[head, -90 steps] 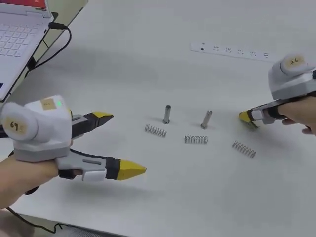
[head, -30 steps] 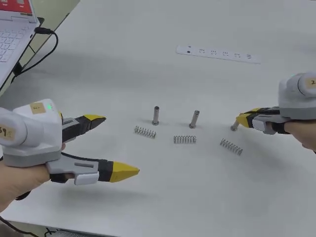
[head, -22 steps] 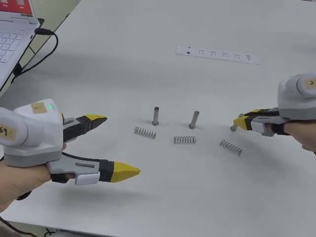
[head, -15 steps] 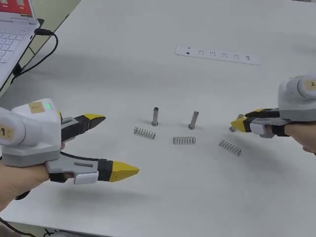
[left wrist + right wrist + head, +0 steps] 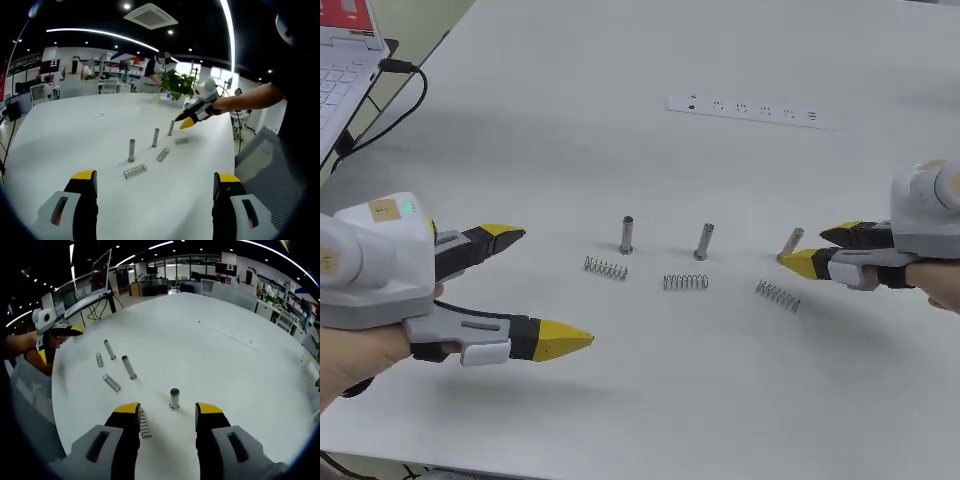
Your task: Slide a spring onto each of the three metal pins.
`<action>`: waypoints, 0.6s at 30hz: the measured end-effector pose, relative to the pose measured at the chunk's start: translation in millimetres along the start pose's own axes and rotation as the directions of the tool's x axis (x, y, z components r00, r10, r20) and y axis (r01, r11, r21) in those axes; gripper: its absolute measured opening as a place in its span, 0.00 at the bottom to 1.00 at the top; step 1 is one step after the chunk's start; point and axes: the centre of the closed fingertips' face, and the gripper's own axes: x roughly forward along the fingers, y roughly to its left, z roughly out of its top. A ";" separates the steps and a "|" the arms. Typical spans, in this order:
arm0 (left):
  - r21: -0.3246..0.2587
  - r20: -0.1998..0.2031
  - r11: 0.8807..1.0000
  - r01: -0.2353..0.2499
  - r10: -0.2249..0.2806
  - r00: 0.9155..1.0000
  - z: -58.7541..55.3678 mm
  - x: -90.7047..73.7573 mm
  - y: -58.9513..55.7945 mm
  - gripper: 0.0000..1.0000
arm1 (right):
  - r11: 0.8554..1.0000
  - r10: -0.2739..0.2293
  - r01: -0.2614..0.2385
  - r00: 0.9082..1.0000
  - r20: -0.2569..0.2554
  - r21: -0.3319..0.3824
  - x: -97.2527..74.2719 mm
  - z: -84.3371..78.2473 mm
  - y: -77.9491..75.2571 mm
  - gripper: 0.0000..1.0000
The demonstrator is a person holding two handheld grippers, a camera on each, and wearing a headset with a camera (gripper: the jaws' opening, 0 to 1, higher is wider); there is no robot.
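The white surface [image 5: 620,150] runs back to a power strip [image 5: 750,110] near its far edge, with a laptop [image 5: 338,50] at the far left corner. Mid-surface, three pins stand in a row: left pin [image 5: 627,234], middle pin [image 5: 704,241], right pin [image 5: 174,398]. None carries a spring. One spring lies flat on the near-edge side of each: left spring [image 5: 606,268], middle spring [image 5: 686,283], right spring [image 5: 778,295].

The right hand-held gripper [image 5: 804,249] has its jaws apart and holds nothing. In the right gripper view the right pin stands upright straight ahead, centred in the gap and just beyond the tips, touching neither jaw. The right spring lies just beside the tip of one jaw, its long axis flat on the surface, while the pin's axis is vertical.

The left hand-held gripper [image 5: 554,287] hovers toward the left edge, jaws wide apart and empty, well apart from the left pin and left spring.

The right side is by far the nearer to its pair. I judge the coming move depends on whether the jaws close on the pin ahead or shift aside to the spring. The spring must be turned from lying to upright before it can slide over the pin.
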 end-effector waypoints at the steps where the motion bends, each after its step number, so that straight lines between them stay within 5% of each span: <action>1: 0.000 -0.001 1.000 0.001 -0.001 1.000 -0.1 0.0 -0.1 0.94 | 1.000 0.001 -0.001 1.000 0.002 -0.004 -0.9 -0.4 0.6 0.45; 18: 0.005 -0.008 1.000 0.007 -0.007 1.000 1.5 1.6 -1.4 0.94 | 0.994 0.041 -0.039 0.999 0.010 -0.103 -15.3 -13.3 18.8 0.50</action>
